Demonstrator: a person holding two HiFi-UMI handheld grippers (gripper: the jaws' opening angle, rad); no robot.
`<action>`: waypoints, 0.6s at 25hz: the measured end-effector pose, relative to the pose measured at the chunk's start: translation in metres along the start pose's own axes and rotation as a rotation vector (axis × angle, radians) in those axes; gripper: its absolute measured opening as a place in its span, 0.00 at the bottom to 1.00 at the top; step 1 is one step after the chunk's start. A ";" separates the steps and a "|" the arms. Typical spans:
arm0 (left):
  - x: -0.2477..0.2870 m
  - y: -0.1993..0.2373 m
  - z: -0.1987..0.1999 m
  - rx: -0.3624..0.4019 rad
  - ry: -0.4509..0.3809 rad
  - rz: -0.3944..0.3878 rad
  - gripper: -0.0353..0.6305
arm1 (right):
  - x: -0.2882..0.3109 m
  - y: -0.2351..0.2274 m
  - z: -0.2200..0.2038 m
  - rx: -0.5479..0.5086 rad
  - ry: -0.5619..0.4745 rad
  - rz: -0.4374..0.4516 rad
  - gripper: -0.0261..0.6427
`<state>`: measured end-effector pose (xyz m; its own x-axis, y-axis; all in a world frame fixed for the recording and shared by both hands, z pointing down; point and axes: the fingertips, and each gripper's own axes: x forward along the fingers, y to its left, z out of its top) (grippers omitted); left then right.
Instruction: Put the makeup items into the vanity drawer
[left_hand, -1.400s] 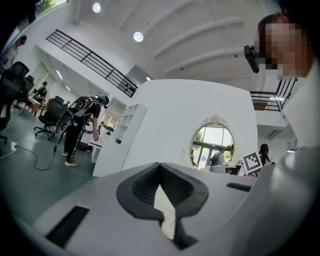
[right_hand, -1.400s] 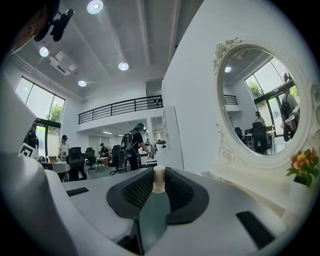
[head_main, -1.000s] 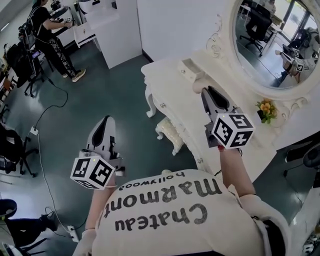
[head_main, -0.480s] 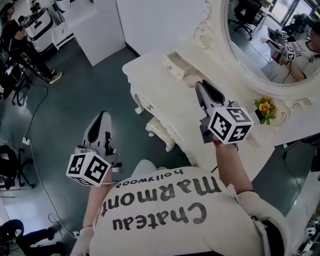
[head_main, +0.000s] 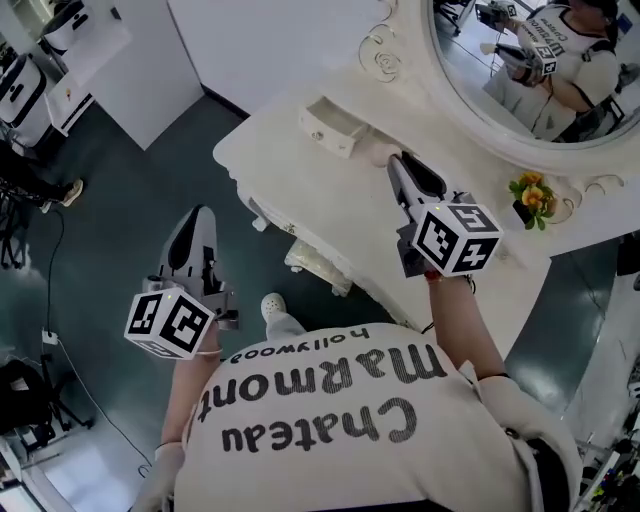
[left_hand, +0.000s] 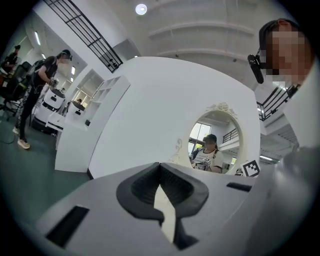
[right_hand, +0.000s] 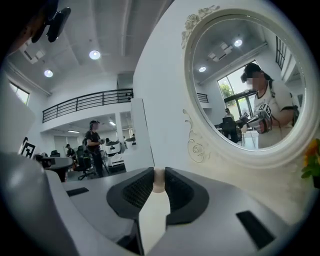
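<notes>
My right gripper (head_main: 393, 160) reaches over the white vanity top (head_main: 300, 190), shut on a small beige makeup item (right_hand: 158, 181) pinched between its tips. That beige item (head_main: 379, 155) also shows at the gripper's tip in the head view. A small cream drawer box (head_main: 330, 128) with a knob stands on the tabletop, just left of and behind that tip. My left gripper (head_main: 197, 213) hangs over the dark floor left of the vanity, jaws closed together with nothing between them (left_hand: 160, 167).
An oval mirror (head_main: 520, 70) rises behind the vanity, reflecting the person. A small pot of yellow flowers (head_main: 530, 195) stands at the table's right. A cream tufted stool (head_main: 320, 268) is tucked under the table's front edge. A white cabinet (head_main: 150, 60) stands at the far left.
The head view has swung towards the mirror, so the vanity sits further left in the picture. Both grippers keep nearly the same pose; the right one still holds the beige item by the drawer box.
</notes>
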<state>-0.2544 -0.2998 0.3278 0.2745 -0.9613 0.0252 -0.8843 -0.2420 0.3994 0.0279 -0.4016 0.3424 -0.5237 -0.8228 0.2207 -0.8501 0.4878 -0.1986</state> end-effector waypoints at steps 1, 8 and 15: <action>0.010 0.004 0.008 0.016 0.005 -0.021 0.07 | 0.007 -0.003 0.001 0.009 -0.001 -0.023 0.17; 0.056 0.054 0.040 0.036 0.026 -0.070 0.06 | 0.054 -0.008 0.005 0.052 -0.012 -0.123 0.17; 0.084 0.099 0.051 0.014 0.060 -0.098 0.07 | 0.091 -0.016 -0.003 0.064 0.023 -0.219 0.17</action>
<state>-0.3377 -0.4106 0.3230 0.3820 -0.9232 0.0418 -0.8570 -0.3369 0.3900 -0.0058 -0.4833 0.3688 -0.3291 -0.8996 0.2871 -0.9387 0.2785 -0.2033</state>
